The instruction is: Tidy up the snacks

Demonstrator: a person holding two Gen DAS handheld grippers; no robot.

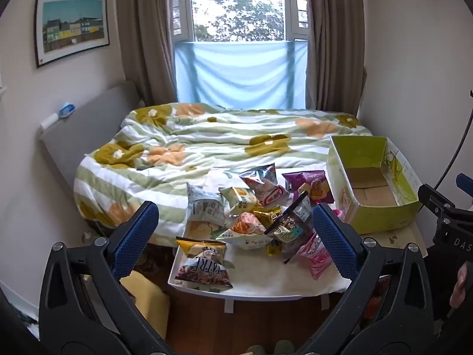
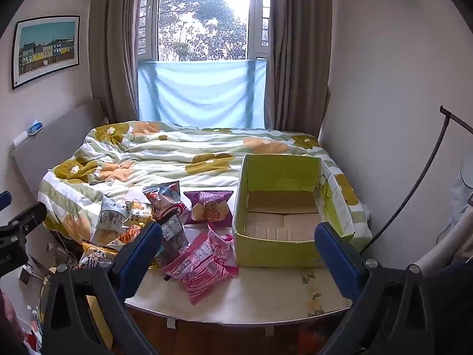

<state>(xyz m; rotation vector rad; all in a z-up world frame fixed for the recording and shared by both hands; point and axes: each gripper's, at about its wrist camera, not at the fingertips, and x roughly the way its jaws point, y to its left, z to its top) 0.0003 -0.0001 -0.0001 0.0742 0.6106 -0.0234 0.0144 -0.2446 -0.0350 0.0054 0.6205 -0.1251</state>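
Both tongs hang wide apart, gripping nothing — the left gripper (image 1: pixel 235 236) above the snack packets (image 1: pixel 251 216), the right gripper (image 2: pixel 238 254) nearer the cardboard box (image 2: pixel 283 207). The packets lie heaped on the low table (image 2: pixel 266 295) just left of the box — which sits open-topped.

A snack bag (image 1: pixel 204 269) reads "TATRF", upside down.

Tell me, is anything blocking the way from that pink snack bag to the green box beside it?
Nothing visible does. The pink snack bag lies on the table just left of the open green box, with bare tabletop between them. The box looks empty.
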